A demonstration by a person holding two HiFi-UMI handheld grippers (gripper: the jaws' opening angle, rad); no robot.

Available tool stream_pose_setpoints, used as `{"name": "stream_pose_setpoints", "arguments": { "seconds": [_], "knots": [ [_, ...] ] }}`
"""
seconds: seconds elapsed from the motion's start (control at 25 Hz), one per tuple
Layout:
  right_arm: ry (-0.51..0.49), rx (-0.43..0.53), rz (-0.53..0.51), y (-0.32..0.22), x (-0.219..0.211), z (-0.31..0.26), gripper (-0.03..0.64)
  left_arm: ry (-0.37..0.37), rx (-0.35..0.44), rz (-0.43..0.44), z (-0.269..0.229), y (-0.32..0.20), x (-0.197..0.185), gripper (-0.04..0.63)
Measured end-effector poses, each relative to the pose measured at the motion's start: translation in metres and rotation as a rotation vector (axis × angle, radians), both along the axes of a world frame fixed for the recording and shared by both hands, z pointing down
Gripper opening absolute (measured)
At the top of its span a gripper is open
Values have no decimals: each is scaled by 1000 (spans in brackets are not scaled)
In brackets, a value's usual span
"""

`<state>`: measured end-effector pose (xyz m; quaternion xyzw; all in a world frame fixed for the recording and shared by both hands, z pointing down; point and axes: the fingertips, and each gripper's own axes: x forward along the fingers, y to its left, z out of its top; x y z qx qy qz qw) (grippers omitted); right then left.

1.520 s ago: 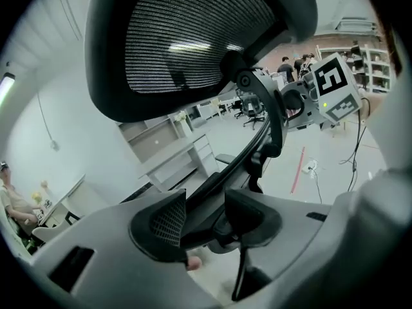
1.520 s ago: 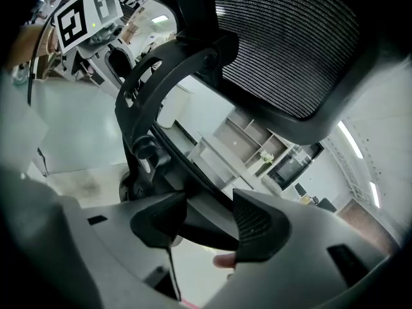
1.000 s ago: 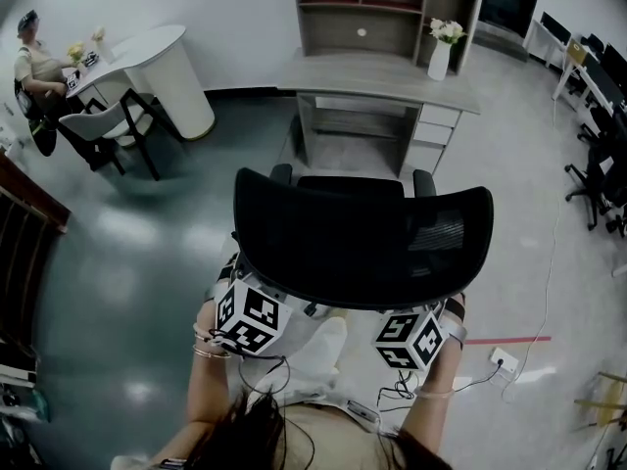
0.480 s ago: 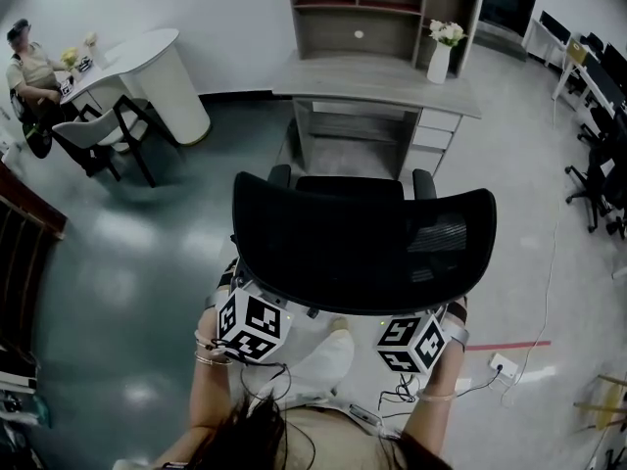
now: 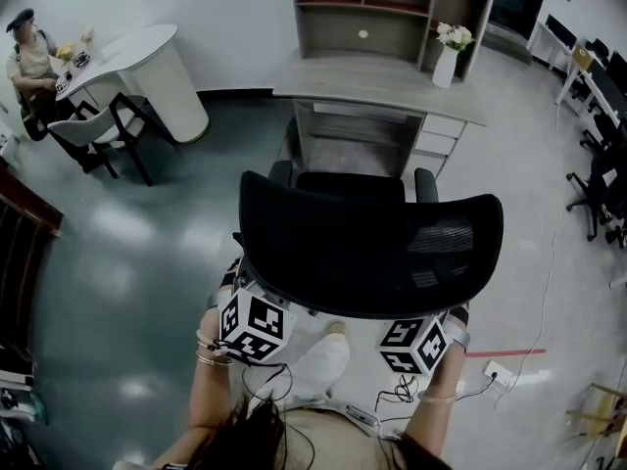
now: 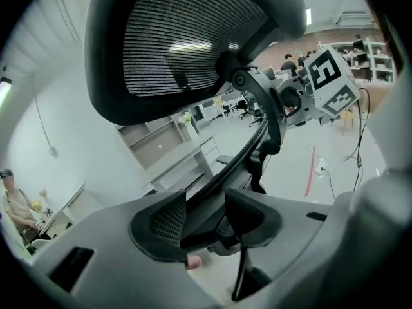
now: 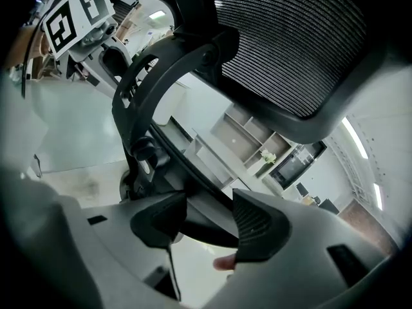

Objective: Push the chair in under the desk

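A black mesh office chair [image 5: 367,253] stands with its back to me, facing the grey desk [image 5: 377,81], its seat still out in front of the kneehole. Both grippers hold the lower back frame, and the backrest hides their tips in the head view; only the left marker cube [image 5: 253,323] and right marker cube [image 5: 413,344] show. In the left gripper view, my left gripper [image 6: 209,214] has the chair's back frame [image 6: 248,147] between its pads. My right gripper [image 7: 206,221] likewise clamps the black frame bar [image 7: 174,153].
A white vase of flowers [image 5: 449,57] stands on the desk's right end, below a shelf unit [image 5: 392,8]. A person [image 5: 29,52] sits at a white table [image 5: 147,62] far left. Office chairs [image 5: 598,179] line the right. Red floor tape [image 5: 505,352] and a socket [image 5: 495,370] lie near my right.
The chair has rolled a little closer to the desk with both grippers on it. The red floor tape has slipped back toward me in the head view.
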<state>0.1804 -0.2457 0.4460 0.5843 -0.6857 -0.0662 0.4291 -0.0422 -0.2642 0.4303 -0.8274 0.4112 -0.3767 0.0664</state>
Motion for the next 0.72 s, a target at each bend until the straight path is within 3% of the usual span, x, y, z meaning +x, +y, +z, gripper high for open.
{"name": "stream_pose_setpoints", "arguments": {
  "seconds": [0.72],
  "knots": [
    [1, -11, -1, -58, 5, 0, 219, 13, -16, -5, -1, -61, 4, 192]
  ]
}}
